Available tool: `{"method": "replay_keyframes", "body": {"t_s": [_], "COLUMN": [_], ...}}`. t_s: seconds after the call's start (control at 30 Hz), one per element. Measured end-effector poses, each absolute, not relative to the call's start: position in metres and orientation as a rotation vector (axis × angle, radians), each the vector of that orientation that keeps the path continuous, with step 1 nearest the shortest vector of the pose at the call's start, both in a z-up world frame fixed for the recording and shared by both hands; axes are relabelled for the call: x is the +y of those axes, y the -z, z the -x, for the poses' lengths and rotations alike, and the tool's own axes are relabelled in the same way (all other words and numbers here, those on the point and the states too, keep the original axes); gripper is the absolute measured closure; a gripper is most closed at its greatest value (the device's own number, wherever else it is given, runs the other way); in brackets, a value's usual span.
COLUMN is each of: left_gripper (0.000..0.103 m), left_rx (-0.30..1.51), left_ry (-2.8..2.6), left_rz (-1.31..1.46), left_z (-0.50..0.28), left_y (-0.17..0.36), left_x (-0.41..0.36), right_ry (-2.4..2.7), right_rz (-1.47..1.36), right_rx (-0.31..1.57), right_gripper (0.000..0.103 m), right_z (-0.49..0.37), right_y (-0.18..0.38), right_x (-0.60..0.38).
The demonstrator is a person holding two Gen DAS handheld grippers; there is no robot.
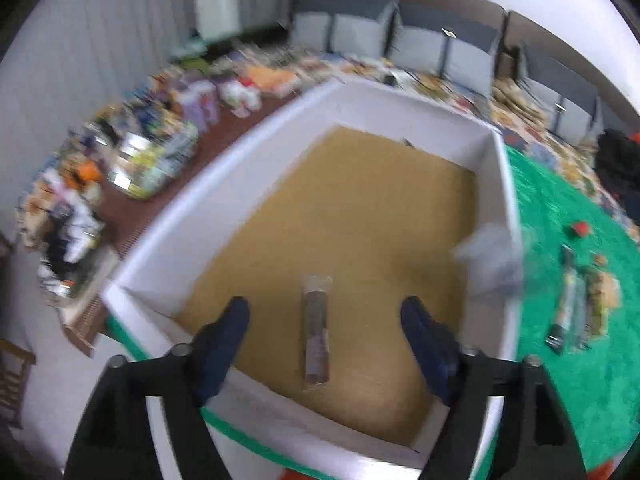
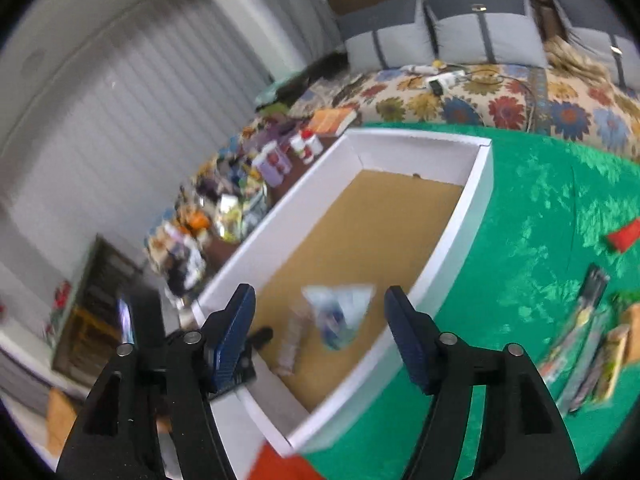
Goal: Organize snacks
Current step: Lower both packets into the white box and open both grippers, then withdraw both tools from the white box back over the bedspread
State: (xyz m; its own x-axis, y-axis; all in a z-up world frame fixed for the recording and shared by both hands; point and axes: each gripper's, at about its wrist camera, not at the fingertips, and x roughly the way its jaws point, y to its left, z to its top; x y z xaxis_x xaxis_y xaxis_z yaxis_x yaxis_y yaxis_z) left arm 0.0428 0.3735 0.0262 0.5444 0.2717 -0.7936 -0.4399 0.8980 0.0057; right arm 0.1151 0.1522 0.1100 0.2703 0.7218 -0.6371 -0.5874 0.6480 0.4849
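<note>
1. A white box [image 1: 256,168] with a brown cardboard floor sits on a green cloth [image 1: 568,380]; the same box shows in the right wrist view [image 2: 476,200], its long side running away from the camera.
2. The left gripper [image 1: 324,308] hangs above the near end of the box with its jaws spread apart and nothing pressed between them.
3. Directly below that gap, a long snack bar in a clear wrapper [image 1: 316,332] lies flat on the box floor, lengthwise to the view and clear of both fingers.
4. The right gripper [image 2: 320,304] also stands over the box, jaws released and gripping nothing.
5. Beneath it a pale blue and white snack packet [image 2: 340,316] is smeared by blur, so whether it rests on the floor or is in the air cannot be told; the same blurred packet appears near the box's right wall in the left wrist view [image 1: 488,264].
6. Beside the packet, the snack bar [image 2: 292,340] shows as a light streak on the floor.
7. More snacks [image 2: 592,340] lie in a loose row on the green cloth to the right of the box, well apart from it.
8. A small red packet [image 2: 624,236] lies further off on the cloth.
9. Behind the box a flowered bed cover [image 2: 500,100] carries grey pillows [image 2: 484,36].
</note>
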Motion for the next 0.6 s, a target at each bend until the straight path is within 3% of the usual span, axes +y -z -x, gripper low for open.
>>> {"method": "replay_keyframes", "body": {"t_s": [0.17, 0.3, 0.6], "left_gripper": [0.025, 0.024, 0.023], "left_rx": [0.801, 0.739, 0.875], "left_ry": [-0.383, -0.240, -0.294], "left_rz": [0.168, 0.134, -0.098], "left_z": [-0.031, -0.048, -0.103], "left_y": [-0.032, -0.029, 0.011], "left_x": [0.359, 0.316, 0.243], "right_ry": [-0.793, -0.572, -0.010], "right_rz": [-0.054, 0.148, 0.123], "right_rx": [0.895, 0.835, 0.921], "right_gripper": [0.032, 0.032, 0.032], "right_z": [-0.116, -0.113, -0.103], "right_y": [-0.091, -0.044, 0.039], "right_x": [0.107, 0.025, -0.210]}}
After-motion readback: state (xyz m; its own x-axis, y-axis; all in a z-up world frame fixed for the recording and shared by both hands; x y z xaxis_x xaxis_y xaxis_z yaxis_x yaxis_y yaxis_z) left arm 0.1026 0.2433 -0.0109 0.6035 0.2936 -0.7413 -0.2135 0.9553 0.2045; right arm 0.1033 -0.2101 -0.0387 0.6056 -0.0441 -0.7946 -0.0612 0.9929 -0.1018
